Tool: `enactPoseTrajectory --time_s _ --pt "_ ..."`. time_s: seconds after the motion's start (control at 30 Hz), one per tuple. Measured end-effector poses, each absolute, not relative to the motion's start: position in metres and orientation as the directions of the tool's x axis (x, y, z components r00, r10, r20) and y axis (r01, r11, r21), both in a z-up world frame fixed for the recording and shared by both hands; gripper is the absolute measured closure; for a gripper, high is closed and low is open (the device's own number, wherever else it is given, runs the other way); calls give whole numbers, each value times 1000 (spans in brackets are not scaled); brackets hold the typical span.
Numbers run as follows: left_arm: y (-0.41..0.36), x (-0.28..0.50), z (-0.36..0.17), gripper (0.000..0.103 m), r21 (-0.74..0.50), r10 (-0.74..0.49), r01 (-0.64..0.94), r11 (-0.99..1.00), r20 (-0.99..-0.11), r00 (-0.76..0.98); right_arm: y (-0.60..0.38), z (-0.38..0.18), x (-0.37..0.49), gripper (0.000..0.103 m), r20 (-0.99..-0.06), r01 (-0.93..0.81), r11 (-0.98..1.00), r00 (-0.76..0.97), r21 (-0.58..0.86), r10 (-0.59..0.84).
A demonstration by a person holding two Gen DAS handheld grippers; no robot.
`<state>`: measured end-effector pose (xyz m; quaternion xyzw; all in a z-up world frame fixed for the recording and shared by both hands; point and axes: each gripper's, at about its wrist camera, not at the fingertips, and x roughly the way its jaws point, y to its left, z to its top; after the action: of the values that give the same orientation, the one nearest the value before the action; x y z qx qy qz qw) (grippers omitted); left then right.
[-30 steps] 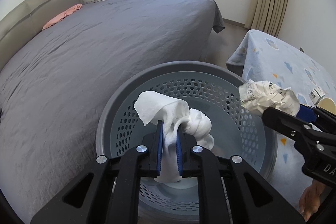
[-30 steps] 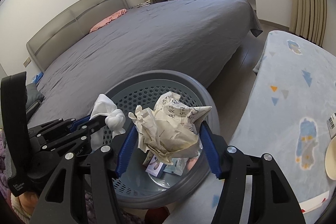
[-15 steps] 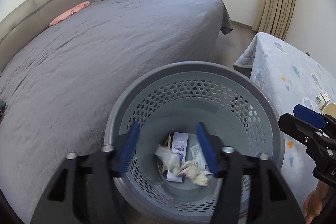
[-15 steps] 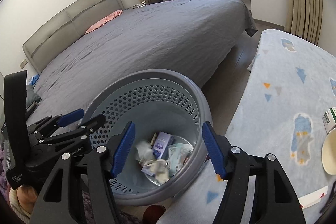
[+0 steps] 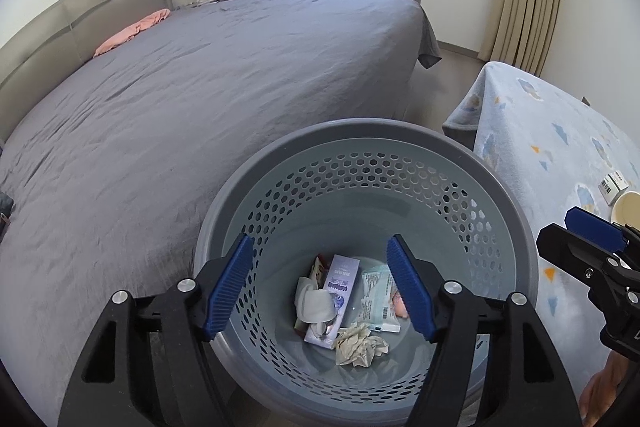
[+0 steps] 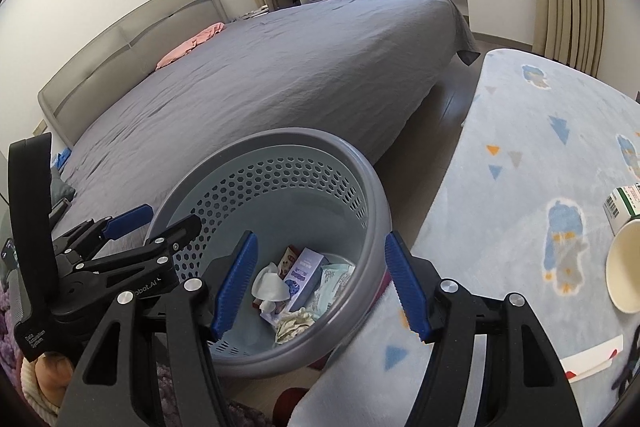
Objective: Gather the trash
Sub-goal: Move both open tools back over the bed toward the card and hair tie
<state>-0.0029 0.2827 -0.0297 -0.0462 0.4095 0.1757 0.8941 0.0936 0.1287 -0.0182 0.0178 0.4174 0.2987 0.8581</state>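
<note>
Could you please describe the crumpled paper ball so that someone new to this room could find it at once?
Start at the round grey perforated basket standing between the bed and the blue patterned cloth. Look at its bottom, where the trash lies. The paper ball is the cream, wrinkled wad nearest the camera, unlike the flat lilac box and the smooth white tissue beside it.

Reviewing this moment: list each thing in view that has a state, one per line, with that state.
left gripper: open, nothing between its jaws, which have just been opening
right gripper: open, holding nothing
basket: upright, lidless, trash at the bottom
crumpled paper: lying loose in the basket
white tissue: lying in the basket
purple box: lying flat in the basket
cup: upright on the patterned cloth
</note>
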Motion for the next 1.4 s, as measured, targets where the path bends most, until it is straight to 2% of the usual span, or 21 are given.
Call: enactPoseTrajectory --time_s 0.6,1.4 --pt "249 -9 -18 7 62 251 -297 953 -709 658 63 -21 71 39 -717 -364 890 538 276 443" --pt "135 -12 -3 6 9 76 -100 995 -714 696 -116 -31 14 38 -763 -69 979 617 191 192"
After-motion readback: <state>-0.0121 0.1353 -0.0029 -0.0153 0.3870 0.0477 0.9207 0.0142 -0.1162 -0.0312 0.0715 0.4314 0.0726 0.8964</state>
